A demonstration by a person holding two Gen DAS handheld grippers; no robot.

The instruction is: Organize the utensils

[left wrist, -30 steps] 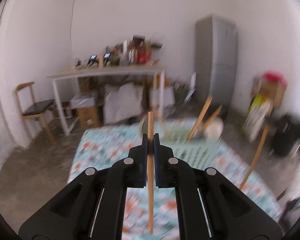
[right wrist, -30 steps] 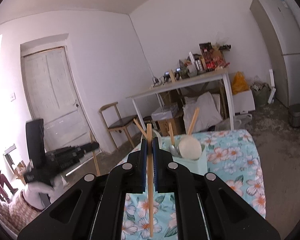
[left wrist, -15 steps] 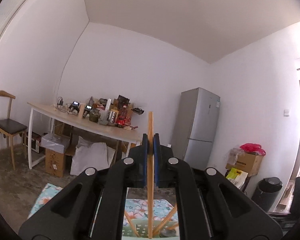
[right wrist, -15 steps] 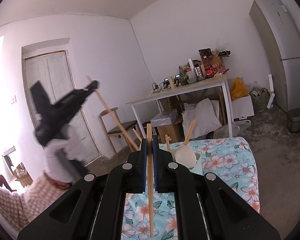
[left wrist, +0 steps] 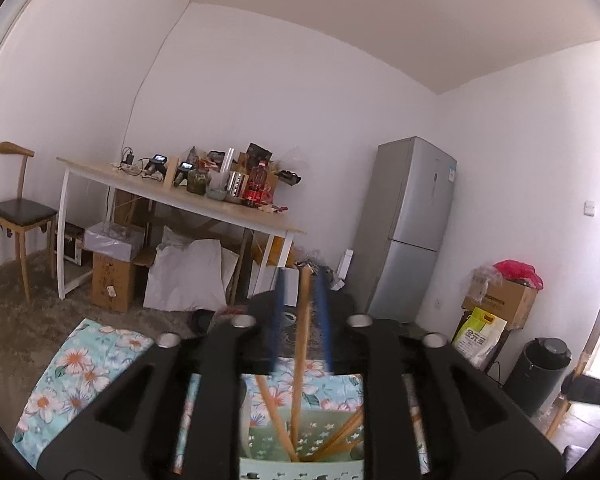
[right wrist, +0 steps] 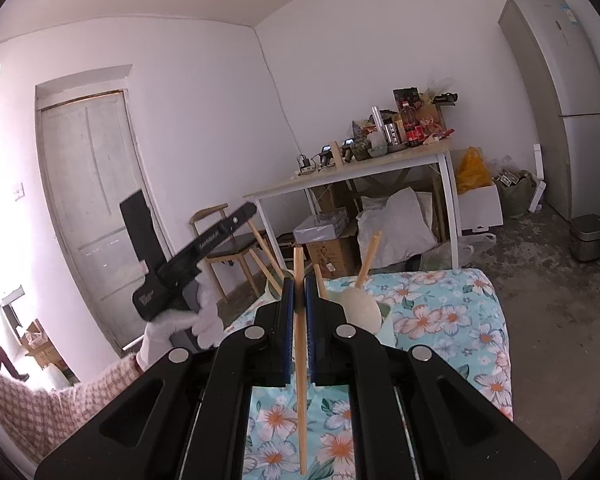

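Left gripper (left wrist: 300,320) jaws opening, chopstick (left wrist: 302,344) loose between them, tip apparently down in the green holder (left wrist: 300,440). Right gripper (right wrist: 299,312) pinching another chopstick (right wrist: 300,380), upright.

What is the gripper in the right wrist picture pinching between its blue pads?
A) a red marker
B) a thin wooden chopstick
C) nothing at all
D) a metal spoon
B: in the right wrist view the right gripper is shut on a thin wooden chopstick, which stands upright between the blue pads above the floral tablecloth.
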